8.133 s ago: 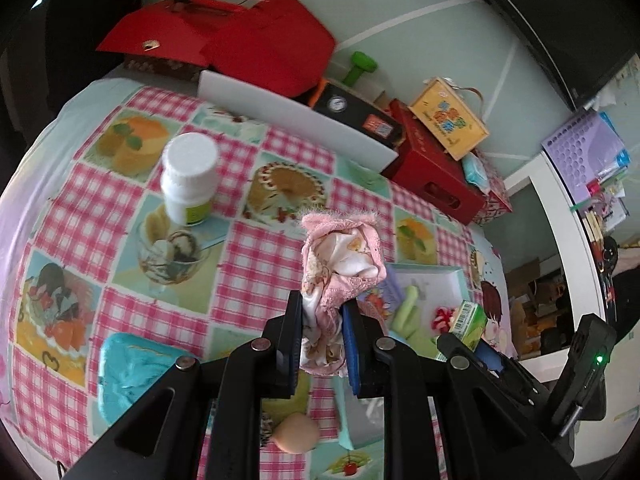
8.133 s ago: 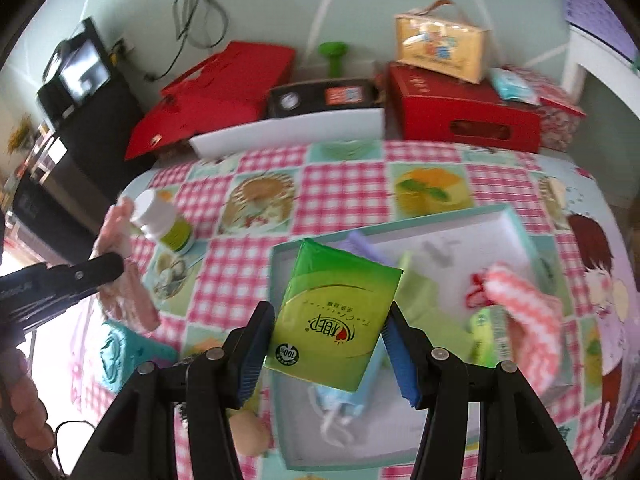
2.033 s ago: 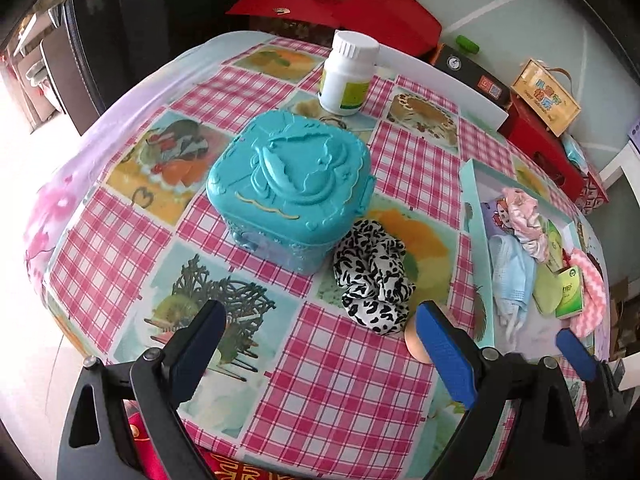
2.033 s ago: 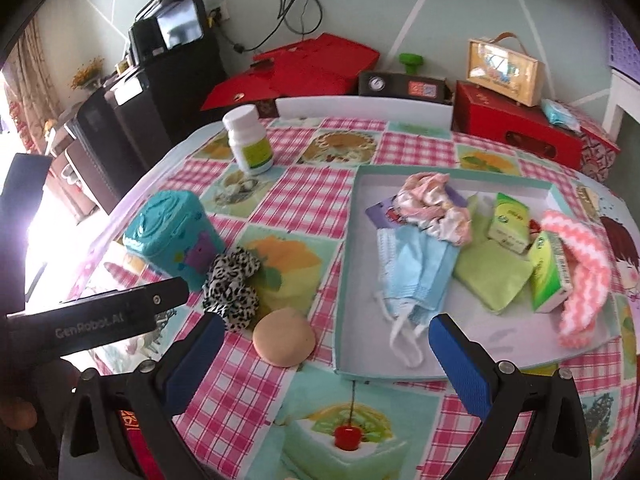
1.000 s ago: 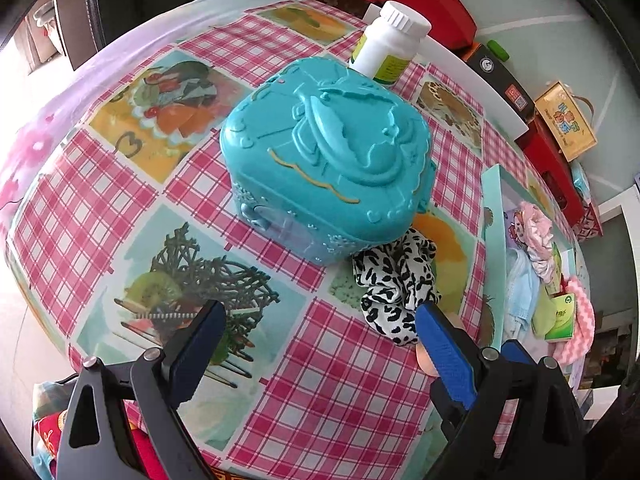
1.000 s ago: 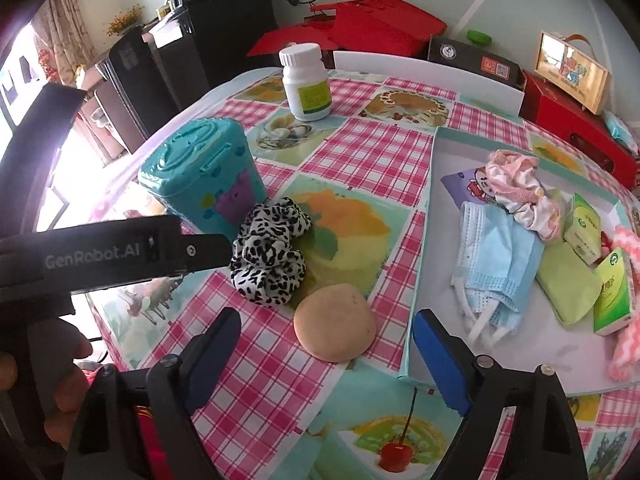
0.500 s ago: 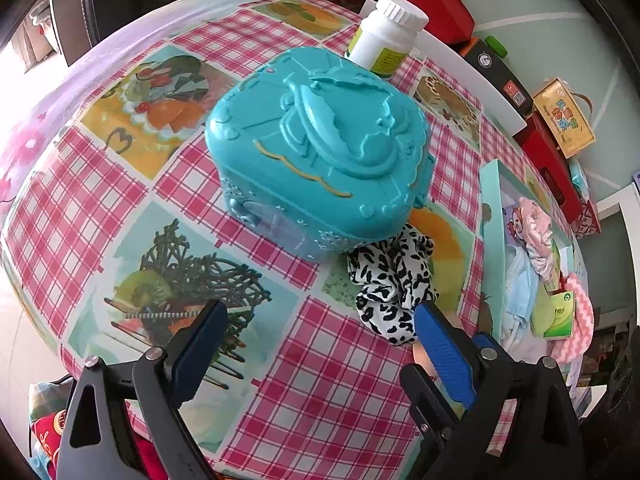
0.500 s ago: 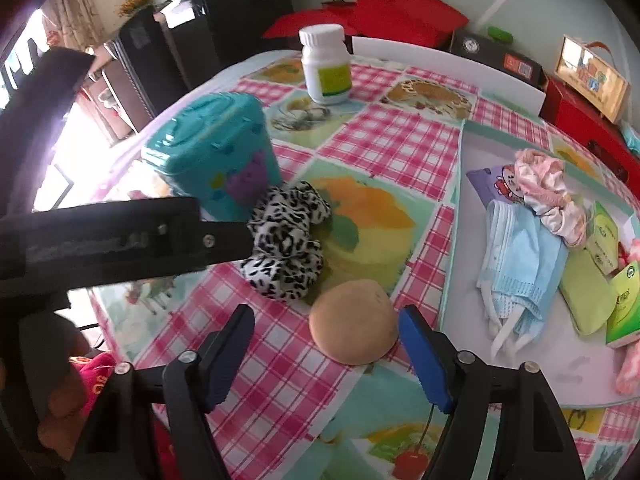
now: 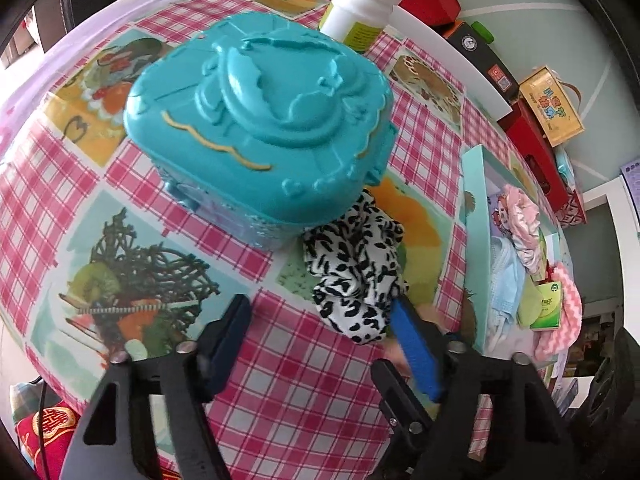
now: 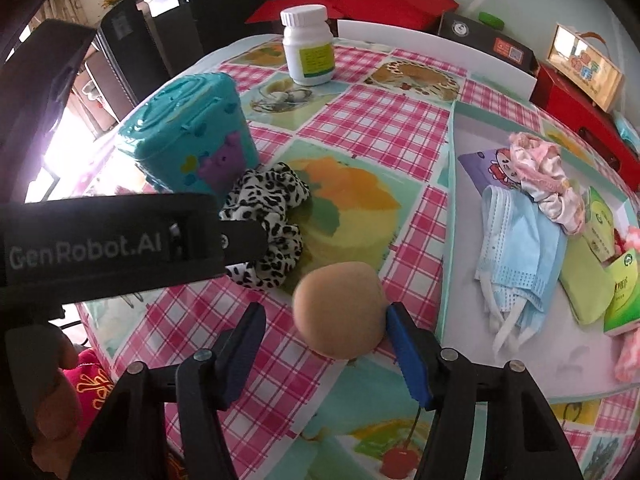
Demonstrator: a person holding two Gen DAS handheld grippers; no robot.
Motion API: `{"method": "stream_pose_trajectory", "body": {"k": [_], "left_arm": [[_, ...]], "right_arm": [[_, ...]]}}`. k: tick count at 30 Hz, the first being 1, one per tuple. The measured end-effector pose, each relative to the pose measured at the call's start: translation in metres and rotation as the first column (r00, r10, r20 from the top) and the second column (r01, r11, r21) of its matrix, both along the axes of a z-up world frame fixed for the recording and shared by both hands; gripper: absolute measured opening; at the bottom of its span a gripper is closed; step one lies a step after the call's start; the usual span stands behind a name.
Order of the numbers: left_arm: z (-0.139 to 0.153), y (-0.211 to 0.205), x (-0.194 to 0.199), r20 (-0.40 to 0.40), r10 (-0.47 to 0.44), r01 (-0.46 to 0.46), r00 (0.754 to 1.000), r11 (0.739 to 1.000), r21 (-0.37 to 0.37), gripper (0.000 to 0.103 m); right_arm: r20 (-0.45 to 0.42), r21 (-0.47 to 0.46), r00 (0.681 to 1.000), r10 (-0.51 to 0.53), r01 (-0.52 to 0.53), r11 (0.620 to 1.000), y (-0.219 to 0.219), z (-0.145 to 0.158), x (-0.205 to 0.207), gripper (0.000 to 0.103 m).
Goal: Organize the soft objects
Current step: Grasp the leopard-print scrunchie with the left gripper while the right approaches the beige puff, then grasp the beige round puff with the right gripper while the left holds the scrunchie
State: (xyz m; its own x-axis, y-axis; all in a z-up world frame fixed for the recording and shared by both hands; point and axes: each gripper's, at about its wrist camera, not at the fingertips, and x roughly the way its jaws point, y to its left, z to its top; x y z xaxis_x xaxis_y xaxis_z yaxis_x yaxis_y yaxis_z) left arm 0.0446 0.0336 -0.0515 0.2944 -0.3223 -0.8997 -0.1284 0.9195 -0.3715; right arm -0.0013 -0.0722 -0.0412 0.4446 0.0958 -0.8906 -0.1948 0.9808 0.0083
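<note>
A black-and-white leopard scrunchie (image 9: 356,268) lies on the checked tablecloth against the teal plastic box (image 9: 260,120); it also shows in the right wrist view (image 10: 268,216). My left gripper (image 9: 320,340) is open, its right finger touching the scrunchie's near edge. A tan round sponge (image 10: 340,308) lies in front of my right gripper (image 10: 324,348), which is open with the sponge against its right finger. The pale tray (image 10: 450,240) holds a pink scrunchie (image 10: 544,180), blue masks (image 10: 520,248), green tissue packs (image 10: 616,280) and a pink cloth.
A white pill bottle (image 10: 308,44) stands behind the teal box. Red boxes (image 10: 580,112) and a yellow gift box (image 10: 586,68) sit beyond the table's far edge. The left gripper's body (image 10: 112,240) crosses the right wrist view at left.
Both grippers have moved forward and down: the left one up to the leopard scrunchie, the right one up to the tan sponge. Both jaws have narrowed somewhat.
</note>
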Motion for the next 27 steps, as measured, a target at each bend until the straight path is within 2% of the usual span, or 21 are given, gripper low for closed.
{"method": "stream_pose_trajectory", "body": {"k": [7, 8, 12, 14, 17, 27], "left_arm": [[-0.003, -0.008, 0.006, 0.016, -0.010, 0.010, 1.000, 1.000, -0.001, 0.064], [-0.003, -0.009, 0.007, 0.018, -0.012, 0.012, 1.000, 1.000, -0.002, 0.059], [-0.006, -0.011, 0.009, 0.021, -0.021, 0.022, 1.000, 1.000, -0.021, 0.050], [-0.008, -0.011, 0.009, 0.016, -0.028, 0.029, 0.999, 0.998, -0.054, 0.035], [-0.011, -0.011, 0.009, 0.011, -0.029, 0.030, 1.000, 0.996, -0.084, 0.028], [-0.008, -0.004, 0.004, 0.009, -0.029, 0.030, 1.000, 0.994, -0.105, 0.022]], "right_arm": [[-0.002, -0.004, 1.000, -0.002, 0.002, 1.000, 0.000, -0.001, 0.002, 0.064], [-0.002, -0.006, 1.000, -0.002, 0.002, 1.000, 0.000, -0.001, 0.002, 0.064], [-0.003, -0.017, 1.000, 0.000, 0.000, 1.000, 0.000, -0.002, 0.002, 0.064], [-0.003, -0.017, 1.000, 0.001, -0.001, 1.000, 0.000, -0.002, 0.002, 0.064], [-0.010, -0.011, 1.000, 0.012, -0.012, 1.000, 0.000, -0.003, 0.002, 0.063], [-0.021, -0.002, 1.000, 0.008, -0.008, 1.000, -0.002, -0.007, 0.000, 0.058]]}}
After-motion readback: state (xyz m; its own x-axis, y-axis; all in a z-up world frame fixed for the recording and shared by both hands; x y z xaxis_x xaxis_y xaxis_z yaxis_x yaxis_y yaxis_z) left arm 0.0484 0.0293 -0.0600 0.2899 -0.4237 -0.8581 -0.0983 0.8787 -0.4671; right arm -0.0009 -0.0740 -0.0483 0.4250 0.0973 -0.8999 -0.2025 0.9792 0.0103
